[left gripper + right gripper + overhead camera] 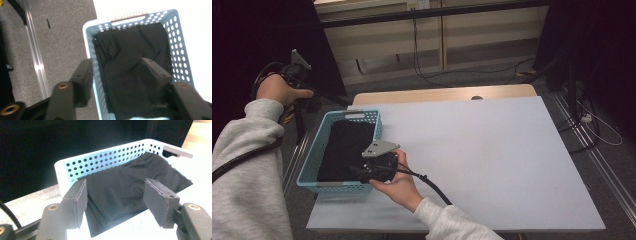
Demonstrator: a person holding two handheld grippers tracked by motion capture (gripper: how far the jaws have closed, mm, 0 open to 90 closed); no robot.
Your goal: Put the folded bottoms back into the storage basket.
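Black cloth [344,150] lies folded and rumpled inside the light-blue perforated basket [312,162], left of centre in the high view, at the left edge of the white worktop [492,150]. I read the step in hand as the drop-off: the cloth is in and both grippers are off it. My right gripper [362,169] sits at the basket's near right corner, jaws apart, nothing between the pads, one cloth corner lapping over the basket's rim toward it in the right gripper view. My left gripper [312,102] hangs at upper left, off the worktop beside the basket, jaws also spread and empty. Next move, I judge: back both hands clear, or tuck that loose corner in. Nothing else in the basket that I can tell.
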